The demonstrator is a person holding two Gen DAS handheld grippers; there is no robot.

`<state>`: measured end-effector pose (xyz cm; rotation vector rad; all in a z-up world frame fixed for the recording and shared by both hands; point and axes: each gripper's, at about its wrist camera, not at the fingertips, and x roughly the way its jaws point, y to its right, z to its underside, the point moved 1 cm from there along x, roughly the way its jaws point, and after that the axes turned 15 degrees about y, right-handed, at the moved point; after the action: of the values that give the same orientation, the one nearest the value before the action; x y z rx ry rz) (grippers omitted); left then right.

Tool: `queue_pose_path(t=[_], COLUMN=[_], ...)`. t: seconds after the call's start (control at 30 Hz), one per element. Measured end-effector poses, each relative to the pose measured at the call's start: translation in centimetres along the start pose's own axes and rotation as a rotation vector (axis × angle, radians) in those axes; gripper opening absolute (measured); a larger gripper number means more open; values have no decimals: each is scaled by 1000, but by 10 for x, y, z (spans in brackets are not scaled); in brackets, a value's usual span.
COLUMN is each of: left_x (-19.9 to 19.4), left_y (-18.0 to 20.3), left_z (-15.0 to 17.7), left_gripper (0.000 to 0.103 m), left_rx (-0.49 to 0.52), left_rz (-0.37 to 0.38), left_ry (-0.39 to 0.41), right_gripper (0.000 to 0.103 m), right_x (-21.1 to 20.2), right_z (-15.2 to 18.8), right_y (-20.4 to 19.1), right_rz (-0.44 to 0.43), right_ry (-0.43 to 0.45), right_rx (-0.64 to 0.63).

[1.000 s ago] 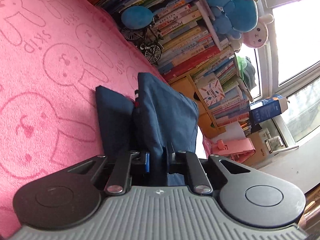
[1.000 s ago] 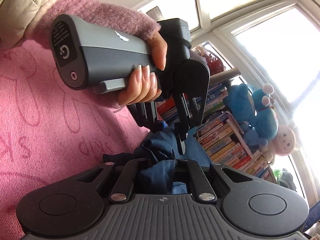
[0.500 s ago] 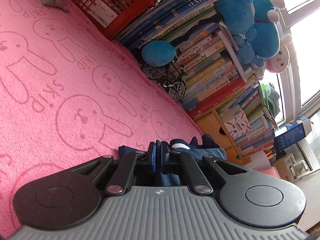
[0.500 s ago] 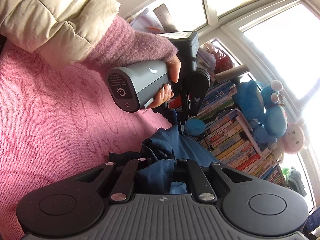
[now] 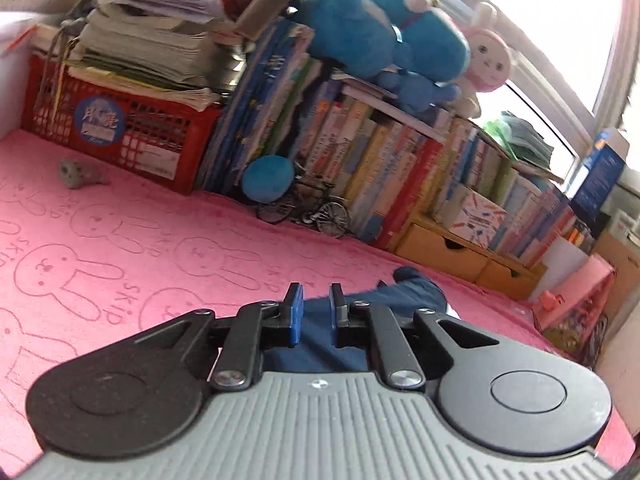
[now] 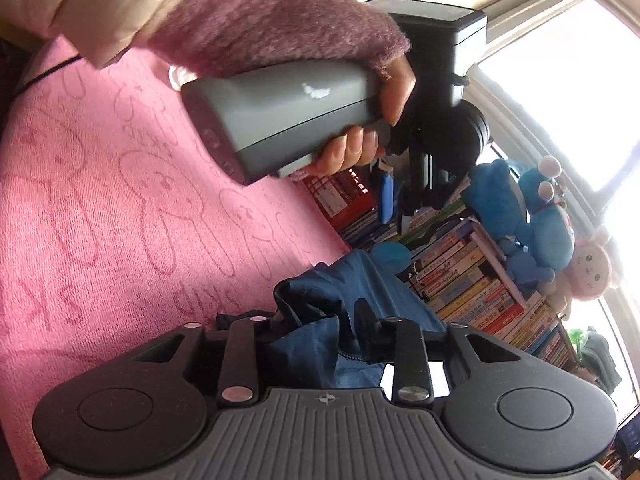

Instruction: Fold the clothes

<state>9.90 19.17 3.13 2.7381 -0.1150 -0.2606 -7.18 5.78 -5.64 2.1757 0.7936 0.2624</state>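
While the navy garment lies on the pink blanket, lines run left to right.
left gripper: pads all but together, only a slit between them, nothing in it; held raised above the blanket.
hand: wraps the left gripper's grey handle, with a fuzzy pink sleeve above it, as the right wrist view shows.
navy garment: directly below and just ahead of the left gripper's fingertips, apart from them, flat on the blanket.
pink blanket: under and ahead of both grippers, with a bunny print.
red crate: far ahead-left of the left gripper, with papers stacked on top.
toy bicycle: straight ahead, against the books.
plush toys: on top of the books, ahead and above.
right gripper: jaws have just been opening and now stand apart; the garment is bunched between them, and no pinch is visible.
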Motion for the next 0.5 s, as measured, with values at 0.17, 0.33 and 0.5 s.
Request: queue_pose_path(t=[0.17, 0.33, 0.5], left_x=[-16, -22, -34], left_y=[34, 31, 14], left_z=[42, 68, 72], left_gripper=[14, 18, 19], left_rx=[167, 237, 326], left_rz=[-23, -90, -282], left_ry=[-10, -65, -68], right_gripper=[60, 64, 68], right_x=[-35, -74, -109], right_z=[-2, 13, 44], right_y=[27, 54, 84], right_rz=[-82, -57, 84], right_ry=[23, 19, -46], right_rx=[179, 290, 351])
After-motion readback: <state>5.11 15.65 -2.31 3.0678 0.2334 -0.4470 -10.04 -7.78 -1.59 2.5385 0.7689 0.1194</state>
